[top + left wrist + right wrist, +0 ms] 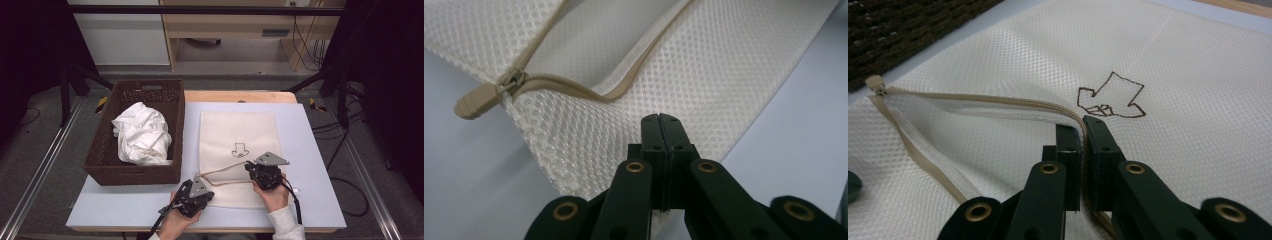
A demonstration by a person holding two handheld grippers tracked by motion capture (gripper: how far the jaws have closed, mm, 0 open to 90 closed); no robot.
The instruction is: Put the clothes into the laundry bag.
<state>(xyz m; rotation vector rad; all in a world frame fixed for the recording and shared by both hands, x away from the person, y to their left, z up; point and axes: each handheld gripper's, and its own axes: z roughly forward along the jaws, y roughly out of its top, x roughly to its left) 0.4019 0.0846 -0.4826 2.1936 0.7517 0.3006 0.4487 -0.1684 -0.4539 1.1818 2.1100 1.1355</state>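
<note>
Claws [227, 174] on mesh bag [238, 131], pale tabletop [310, 150]

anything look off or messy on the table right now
Nothing looks damaged or spilled. The mesh zipper bag lies flat, its zipper open, the upper edge pinched up by the right gripper. The white cloth sits crumpled in the wicker basket, unfolded but contained.
</note>
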